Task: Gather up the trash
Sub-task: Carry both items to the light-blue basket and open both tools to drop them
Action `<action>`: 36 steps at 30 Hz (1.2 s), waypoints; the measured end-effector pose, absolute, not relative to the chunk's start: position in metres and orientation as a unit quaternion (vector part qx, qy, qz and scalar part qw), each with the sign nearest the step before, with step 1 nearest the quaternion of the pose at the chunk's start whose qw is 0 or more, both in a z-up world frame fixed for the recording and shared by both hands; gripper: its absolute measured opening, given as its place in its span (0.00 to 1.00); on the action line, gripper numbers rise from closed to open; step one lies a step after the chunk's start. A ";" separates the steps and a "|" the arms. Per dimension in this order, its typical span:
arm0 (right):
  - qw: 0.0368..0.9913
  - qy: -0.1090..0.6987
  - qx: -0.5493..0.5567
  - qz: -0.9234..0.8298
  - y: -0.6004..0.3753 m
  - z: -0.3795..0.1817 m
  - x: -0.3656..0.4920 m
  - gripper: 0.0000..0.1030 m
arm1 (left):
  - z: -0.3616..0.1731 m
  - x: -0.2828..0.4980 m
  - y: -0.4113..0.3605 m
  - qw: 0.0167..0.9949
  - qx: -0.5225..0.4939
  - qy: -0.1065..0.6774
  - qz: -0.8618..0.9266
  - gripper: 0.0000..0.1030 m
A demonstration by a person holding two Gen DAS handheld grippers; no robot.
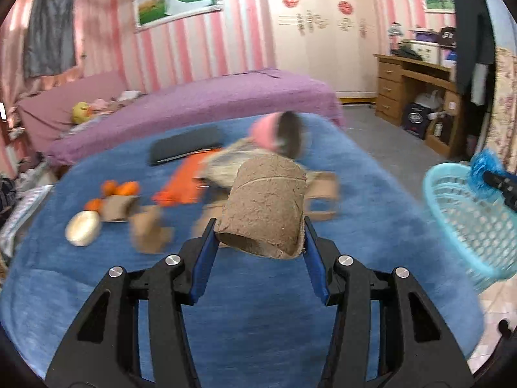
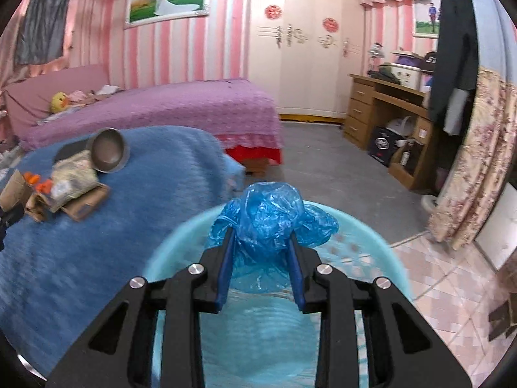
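Observation:
My left gripper [image 1: 258, 231] is shut on a brown cardboard tube [image 1: 265, 203] and holds it above the blue blanket [image 1: 258, 307]. My right gripper [image 2: 260, 237] is shut on a crumpled blue plastic bag [image 2: 268, 213] and holds it over the light blue basket [image 2: 365, 232]. The basket also shows at the right edge of the left wrist view [image 1: 452, 207], with the blue bag [image 1: 481, 174] above its rim. More cardboard scraps [image 1: 152, 232] and an orange wrapper [image 1: 184, 181] lie on the blanket.
On the blanket lie small oranges [image 1: 119, 189], a round tin [image 1: 82, 228], a dark flat case [image 1: 187, 144], a metal bowl [image 2: 108, 155] and a paper pile [image 2: 74, 174]. A purple bed [image 2: 181, 106] stands behind, a wooden desk [image 2: 384, 110] at the right.

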State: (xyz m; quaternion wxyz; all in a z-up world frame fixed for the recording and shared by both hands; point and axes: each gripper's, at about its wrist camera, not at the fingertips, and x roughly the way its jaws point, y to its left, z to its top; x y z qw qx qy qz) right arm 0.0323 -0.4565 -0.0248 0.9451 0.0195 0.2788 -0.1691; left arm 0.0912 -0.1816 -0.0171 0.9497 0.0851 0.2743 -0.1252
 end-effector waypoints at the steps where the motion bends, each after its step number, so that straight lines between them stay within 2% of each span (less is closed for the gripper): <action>1: 0.944 0.279 0.016 -0.178 -0.465 -0.026 0.028 0.30 | -0.018 0.090 -0.192 0.948 0.082 0.276 -0.133 0.48; 15: 0.937 0.267 0.052 -0.218 -0.538 -0.035 -0.007 0.30 | -0.028 0.067 -0.364 0.914 0.089 0.304 -0.254 0.48; 18: 0.938 0.263 0.062 -0.218 -0.541 -0.034 -0.007 0.30 | -0.030 0.062 -0.388 0.910 0.105 0.302 -0.265 0.51; 19: 0.938 0.262 0.064 -0.218 -0.542 -0.034 -0.006 0.30 | -0.031 0.061 -0.395 0.907 0.110 0.304 -0.269 0.59; 20: 0.938 0.263 0.064 -0.218 -0.543 -0.035 -0.006 0.30 | -0.030 0.062 -0.398 0.906 0.109 0.307 -0.271 0.74; 22: 0.937 0.265 0.064 -0.217 -0.543 -0.037 -0.006 0.30 | -0.028 0.064 -0.396 0.909 0.105 0.303 -0.265 0.85; 29: 0.937 0.266 0.068 -0.217 -0.541 -0.040 -0.005 0.30 | -0.019 0.080 -0.368 0.920 0.102 0.295 -0.236 0.92; 34: 0.938 0.265 0.069 -0.213 -0.533 -0.039 0.000 0.31 | -0.020 0.088 -0.338 0.925 0.097 0.301 -0.211 0.93; 36: 0.938 0.265 0.069 -0.214 -0.530 -0.039 0.002 0.37 | -0.019 0.089 -0.327 0.927 0.097 0.301 -0.200 0.93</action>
